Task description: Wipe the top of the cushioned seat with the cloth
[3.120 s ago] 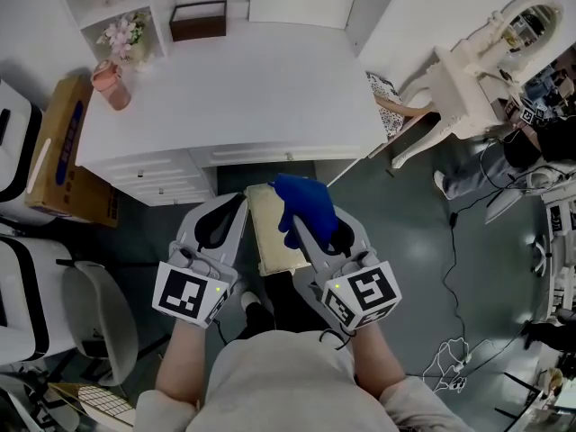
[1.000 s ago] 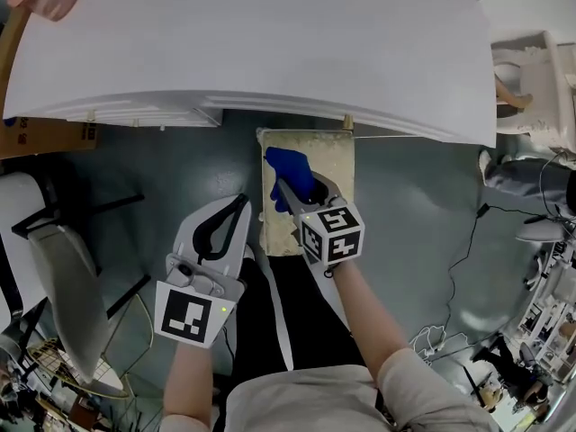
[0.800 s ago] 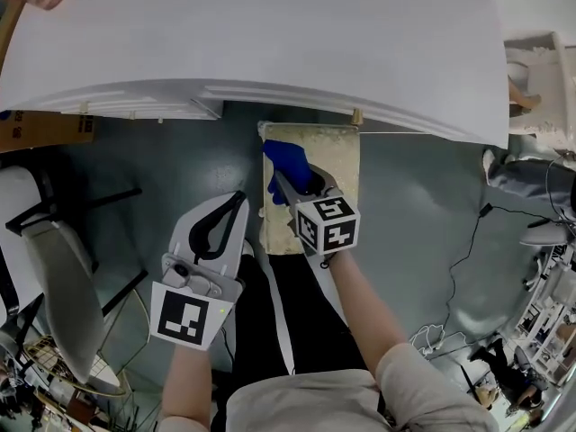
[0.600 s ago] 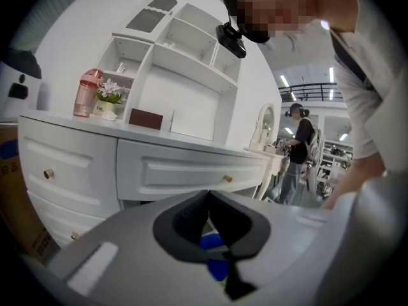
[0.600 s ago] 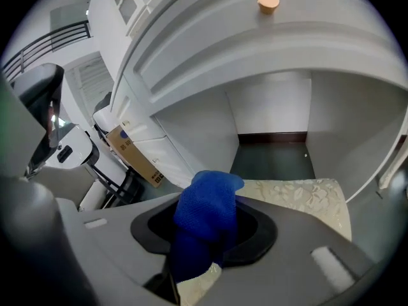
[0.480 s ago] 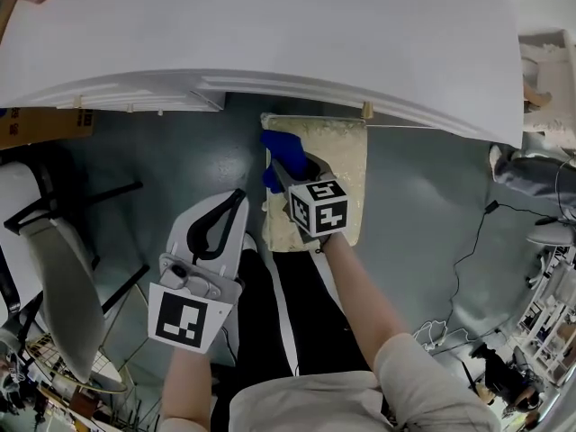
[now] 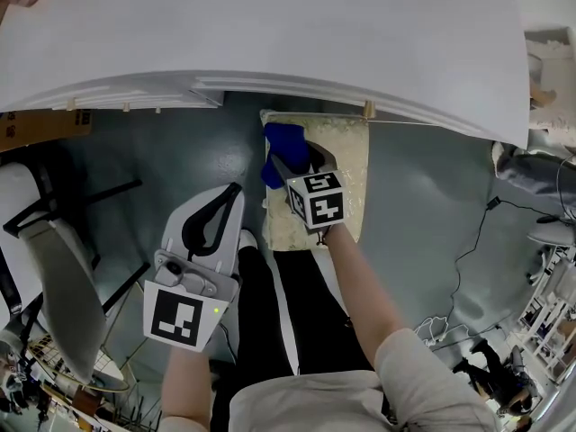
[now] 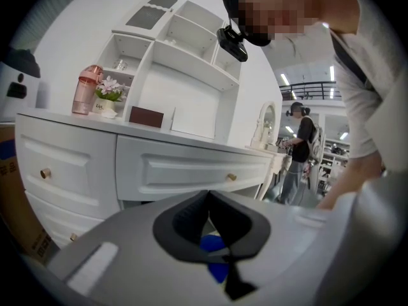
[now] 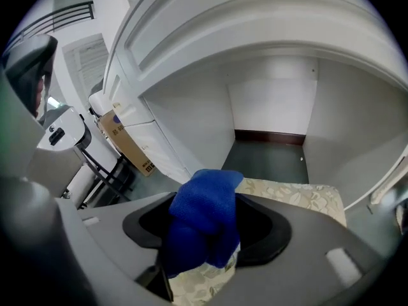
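A cushioned seat (image 7: 346, 151) with a pale floral top stands on the floor, partly under the white desk (image 7: 270, 34). My right gripper (image 7: 290, 162) is shut on a bunched blue cloth (image 7: 284, 148) and presses it on the seat's left half, near the left edge. In the right gripper view the blue cloth (image 9: 204, 218) fills the space between the jaws over the floral cushion (image 9: 293, 193). My left gripper (image 7: 219, 228) hangs off the seat to its left, over the floor, shut and empty. In the left gripper view a bit of the blue cloth (image 8: 213, 244) shows past the closed jaws.
The desk's front edge with drawers (image 8: 185, 167) and small gold knobs overhangs the seat's far end. A cardboard box (image 7: 40, 126) sits at the left, a chair (image 7: 54, 268) with dark legs at lower left. The person's dark-trousered legs (image 7: 301, 304) stand just behind the seat. Cables (image 7: 468, 241) lie on the right floor.
The right gripper slid the cloth across the cushion toward its left edge over the last second. The left gripper stayed beside the seat, drifting slightly down in view.
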Motion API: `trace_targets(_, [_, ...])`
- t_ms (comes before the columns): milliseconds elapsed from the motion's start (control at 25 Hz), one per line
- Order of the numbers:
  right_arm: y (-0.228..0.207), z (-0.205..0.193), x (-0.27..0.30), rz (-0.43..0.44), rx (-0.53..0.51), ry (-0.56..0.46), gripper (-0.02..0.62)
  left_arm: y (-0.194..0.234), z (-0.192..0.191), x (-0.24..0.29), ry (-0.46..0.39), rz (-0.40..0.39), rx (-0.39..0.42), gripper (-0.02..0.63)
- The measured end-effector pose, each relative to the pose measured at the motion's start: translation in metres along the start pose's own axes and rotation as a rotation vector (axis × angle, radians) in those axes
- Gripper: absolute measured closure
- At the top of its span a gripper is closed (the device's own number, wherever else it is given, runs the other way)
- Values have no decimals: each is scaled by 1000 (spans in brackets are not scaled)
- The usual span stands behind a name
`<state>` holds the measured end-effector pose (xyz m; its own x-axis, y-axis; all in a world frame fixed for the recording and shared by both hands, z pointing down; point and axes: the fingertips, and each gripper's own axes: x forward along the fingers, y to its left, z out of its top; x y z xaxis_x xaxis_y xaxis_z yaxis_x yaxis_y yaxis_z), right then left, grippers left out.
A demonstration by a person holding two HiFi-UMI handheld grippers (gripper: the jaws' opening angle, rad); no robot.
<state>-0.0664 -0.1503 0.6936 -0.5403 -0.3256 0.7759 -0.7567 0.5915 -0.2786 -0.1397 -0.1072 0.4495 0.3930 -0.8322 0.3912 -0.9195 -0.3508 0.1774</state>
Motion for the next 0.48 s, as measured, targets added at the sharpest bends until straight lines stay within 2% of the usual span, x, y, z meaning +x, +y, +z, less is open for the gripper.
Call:
trace_targets(160, [-3, 4, -8, -17, -16, -28, 323, 1, -1, 1, 3, 2, 1, 606])
trace_targets(240, [-1, 4, -9, -25, -28, -20, 375, 3, -2, 1, 5, 7, 1, 606])
trace_targets(320, [3, -4, -2, -19, -54, 33, 429, 5, -2, 1, 7, 11, 2, 606])
trace_targets(480, [2, -15, 13, -35, -155, 122, 468, 7, -2, 2, 7, 16, 5, 606])
